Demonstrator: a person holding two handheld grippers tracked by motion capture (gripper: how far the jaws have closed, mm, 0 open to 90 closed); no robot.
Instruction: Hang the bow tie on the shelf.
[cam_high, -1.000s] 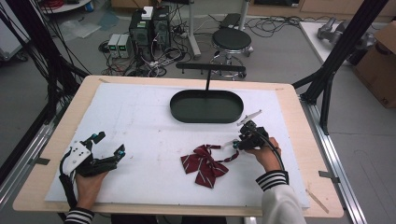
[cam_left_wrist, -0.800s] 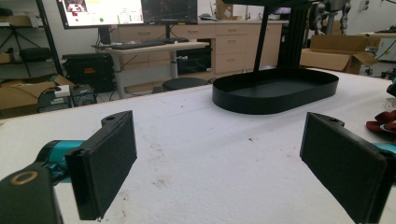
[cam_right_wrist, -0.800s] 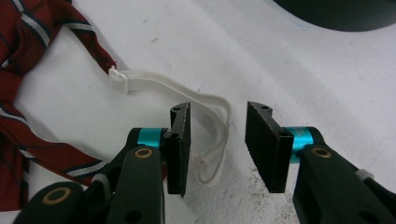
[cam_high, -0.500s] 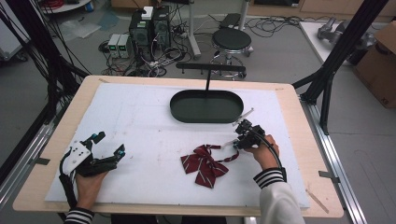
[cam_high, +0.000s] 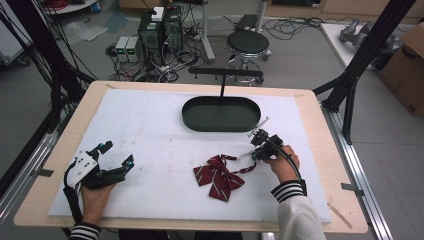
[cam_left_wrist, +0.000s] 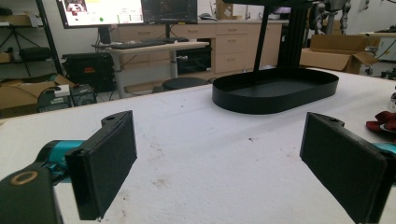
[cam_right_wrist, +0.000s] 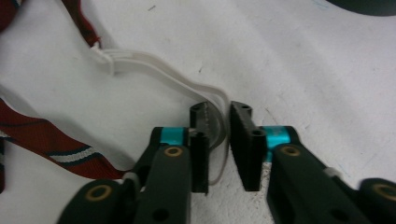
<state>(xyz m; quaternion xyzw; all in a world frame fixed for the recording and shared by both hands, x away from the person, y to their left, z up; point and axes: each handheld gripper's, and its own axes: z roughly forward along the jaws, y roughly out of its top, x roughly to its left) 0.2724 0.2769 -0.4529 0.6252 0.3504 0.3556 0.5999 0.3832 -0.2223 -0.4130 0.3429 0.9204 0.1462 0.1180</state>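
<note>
A dark red striped bow tie (cam_high: 218, 175) lies on the white mat, front of centre. Its thin white strap (cam_right_wrist: 159, 74) runs to the right, where my right gripper (cam_high: 257, 150) points down at it. In the right gripper view the jaws (cam_right_wrist: 218, 109) stand almost together with the strap's loop pinched between them, and red ribbon (cam_right_wrist: 46, 135) lies to the left. My left gripper (cam_high: 118, 153) rests at the front left, held by a hand. Its jaws are wide open (cam_left_wrist: 219, 126) with nothing between them.
A black oval tray (cam_high: 187, 112) sits at the back centre of the mat, with a black T-shaped stand (cam_high: 223, 75) rising behind it. The tray wall (cam_left_wrist: 275, 95) and an edge of the bow tie (cam_left_wrist: 384, 122) also appear in the left gripper view.
My right gripper has shifted slightly left and settled on the strap. The left gripper and the bow tie have stayed put.
</note>
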